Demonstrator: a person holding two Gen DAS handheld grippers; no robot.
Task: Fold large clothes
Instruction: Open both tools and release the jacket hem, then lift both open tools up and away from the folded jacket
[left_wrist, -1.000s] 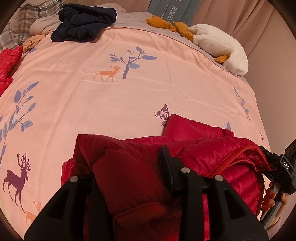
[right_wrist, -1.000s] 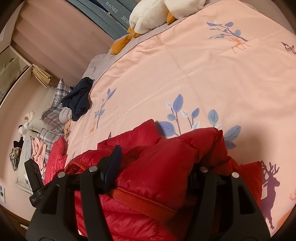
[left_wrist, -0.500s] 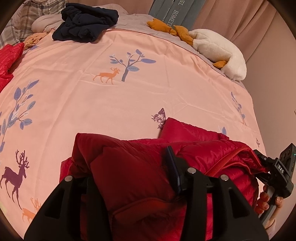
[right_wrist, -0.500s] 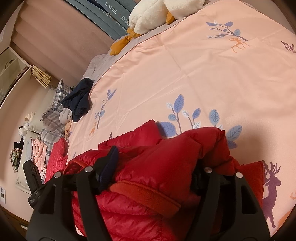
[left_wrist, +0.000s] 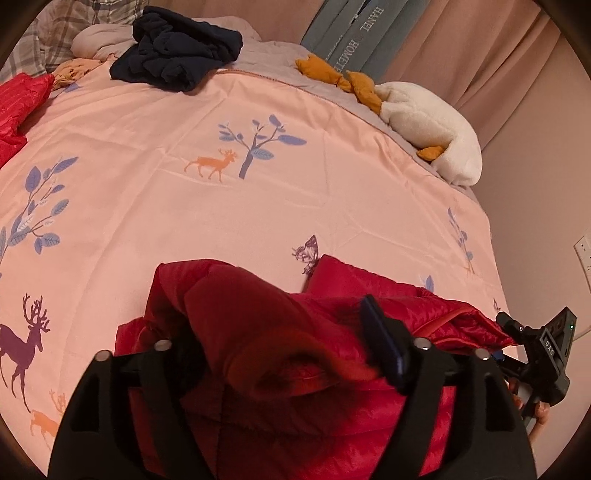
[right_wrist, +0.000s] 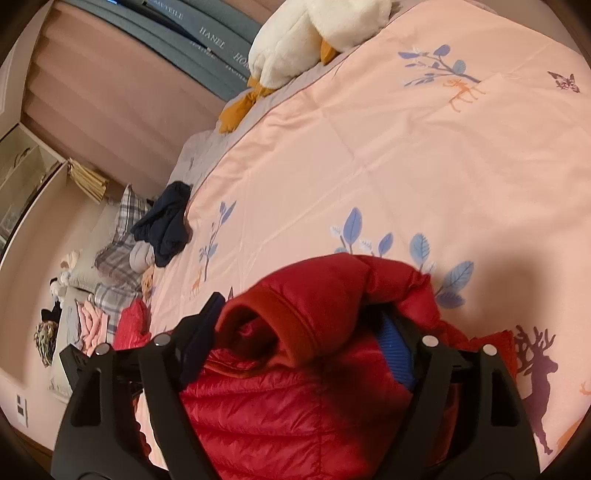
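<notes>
A red puffer jacket (left_wrist: 369, 295) lies bunched on the pink bedspread (left_wrist: 258, 206) close in front of both grippers. My left gripper (left_wrist: 280, 347) has its jaws opening, and a sleeve fold with a dark red cuff lies loose between them. Its right pad (left_wrist: 380, 343) stands clear of the cloth, while the left finger is hidden behind the fold. My right gripper (right_wrist: 299, 339) is also opening over the jacket (right_wrist: 295, 406). A cuffed fold lies between its jaws, and its blue right pad (right_wrist: 395, 350) is bare.
A navy garment (left_wrist: 177, 55) and plaid pillows lie at the bed's far end. A white plush duck (left_wrist: 432, 125) lies by the curtain. Another red garment (left_wrist: 18, 99) sits at the far left. A hand (left_wrist: 535, 410) holds the other gripper at the right edge.
Both pairs of jaws have spread wider apart. The red folds that were pinched between them have slackened and now sit loose. Neither hand has shifted much.
</notes>
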